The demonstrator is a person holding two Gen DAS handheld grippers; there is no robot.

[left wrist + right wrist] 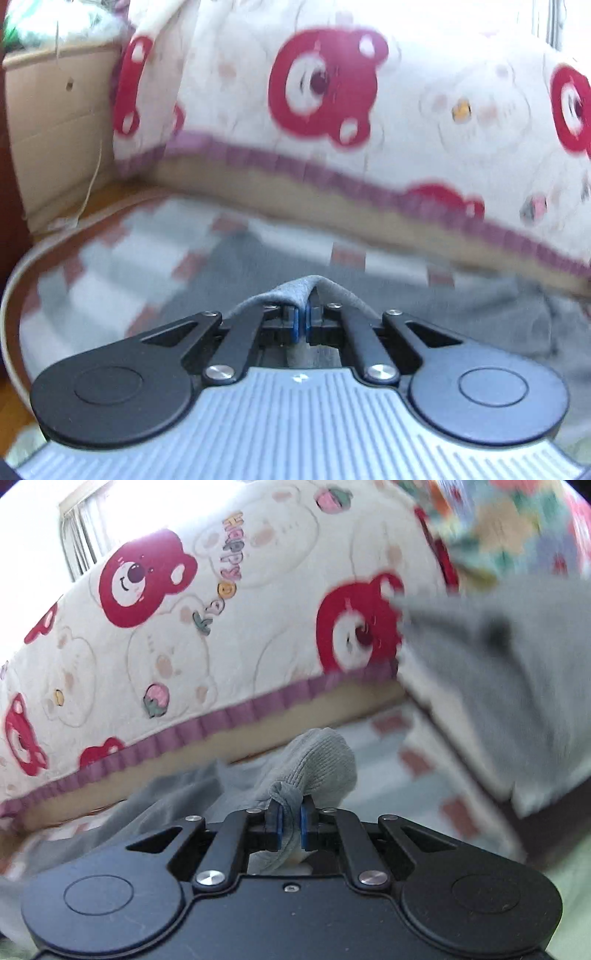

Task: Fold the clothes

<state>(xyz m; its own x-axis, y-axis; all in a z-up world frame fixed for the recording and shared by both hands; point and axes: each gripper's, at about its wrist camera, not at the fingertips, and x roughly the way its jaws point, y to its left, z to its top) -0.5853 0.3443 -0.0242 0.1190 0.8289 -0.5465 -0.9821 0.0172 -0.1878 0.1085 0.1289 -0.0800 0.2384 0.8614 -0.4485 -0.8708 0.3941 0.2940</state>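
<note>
Both tongs, left (303, 319) and right (290, 821), tilted downward, clamping grey garment (317, 764).

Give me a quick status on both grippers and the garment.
Left gripper shut on grey garment. Right gripper shut on it too. Nothing blocking.

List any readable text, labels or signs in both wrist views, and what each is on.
"Happy", in pink letters turned sideways, on the bear-print quilt.
Below it on the same quilt, a second run of coloured letters: too stylised and tilted to read for sure.
Left wrist view: the quilt is blurred, no text readable.
No labels readable on either gripper or the grey garment.
</note>
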